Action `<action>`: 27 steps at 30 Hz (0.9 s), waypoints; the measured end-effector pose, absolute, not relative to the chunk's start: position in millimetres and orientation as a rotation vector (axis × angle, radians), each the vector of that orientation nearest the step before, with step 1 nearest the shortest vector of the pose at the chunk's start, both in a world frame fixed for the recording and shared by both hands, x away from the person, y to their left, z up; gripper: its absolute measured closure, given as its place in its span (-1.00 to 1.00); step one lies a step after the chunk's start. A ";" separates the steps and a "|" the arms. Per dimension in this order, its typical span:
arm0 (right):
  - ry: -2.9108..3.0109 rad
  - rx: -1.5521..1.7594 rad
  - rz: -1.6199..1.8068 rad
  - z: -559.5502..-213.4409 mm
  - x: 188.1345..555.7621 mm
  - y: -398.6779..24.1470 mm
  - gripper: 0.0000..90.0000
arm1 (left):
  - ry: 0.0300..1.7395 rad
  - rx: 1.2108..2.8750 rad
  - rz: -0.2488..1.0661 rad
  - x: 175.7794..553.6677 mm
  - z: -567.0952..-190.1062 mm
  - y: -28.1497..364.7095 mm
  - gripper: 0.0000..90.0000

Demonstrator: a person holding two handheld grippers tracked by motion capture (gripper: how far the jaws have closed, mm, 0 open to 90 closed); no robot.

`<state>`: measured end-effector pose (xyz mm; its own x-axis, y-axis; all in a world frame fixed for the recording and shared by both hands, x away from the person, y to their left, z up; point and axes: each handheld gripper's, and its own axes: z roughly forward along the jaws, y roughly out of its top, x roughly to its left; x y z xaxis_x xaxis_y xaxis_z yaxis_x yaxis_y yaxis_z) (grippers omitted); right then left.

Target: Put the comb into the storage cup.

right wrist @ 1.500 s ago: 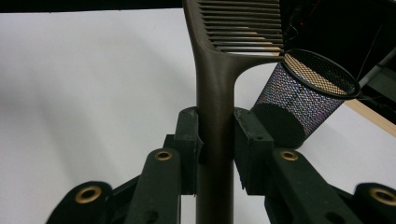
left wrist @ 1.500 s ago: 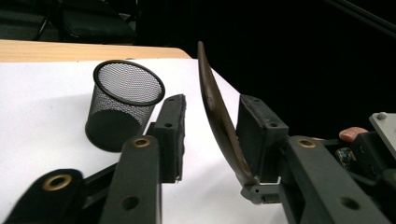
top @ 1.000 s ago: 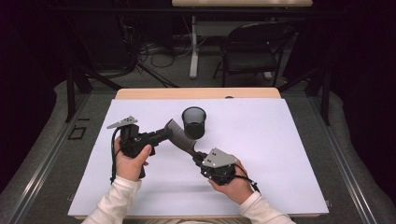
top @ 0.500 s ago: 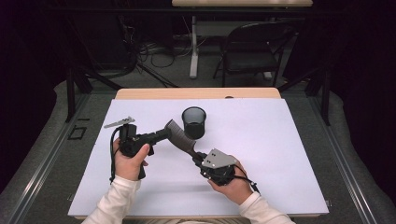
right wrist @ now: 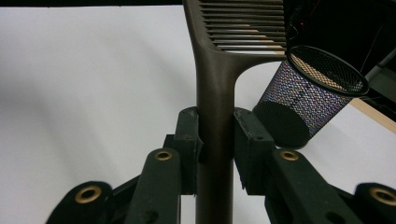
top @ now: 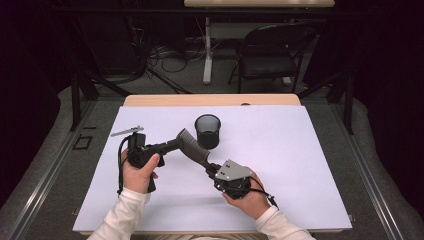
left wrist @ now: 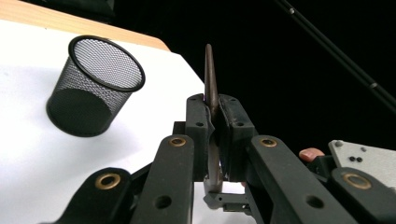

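Right tool [top: 209,167]: closed on the handle of the brown comb [top: 192,145]. In the right gripper view the handle [right wrist: 214,140] runs upright between the two pads, which press on it from both sides; the toothed head widens just beyond the tool.

Left tool [top: 175,145]: its jaws have just been closing, and it is clamped on the comb. In the left gripper view the comb [left wrist: 211,84] stands edge-on between the pads, with its thin edge rising past the tool. The left tool takes the comb at the head end, the right tool at the handle end, so the comb spans the gap between both tools above the desk [top: 300,165].

Black mesh cup [top: 207,131]: stands upright on the white desk surface, just beyond the comb's head and apart from both tools.

A folding chair [top: 272,55] stands on the floor well beyond the desk's far edge.
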<state>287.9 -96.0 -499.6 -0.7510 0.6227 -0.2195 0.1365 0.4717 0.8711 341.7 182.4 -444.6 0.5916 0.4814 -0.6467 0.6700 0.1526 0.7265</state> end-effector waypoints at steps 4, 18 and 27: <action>2.203 0.624 1.238 -499.5 287.8 -95.9 0.61 | 1.031 1.477 -0.201 342.1 -444.7 183.2 0.87; 2.194 0.635 1.245 -499.2 287.6 -95.3 0.61 | 1.063 1.498 -0.245 347.9 -439.0 183.1 0.88; 2.186 0.663 1.265 -498.0 290.0 -97.7 0.60 | 1.072 1.543 -0.252 354.5 -428.4 176.2 0.88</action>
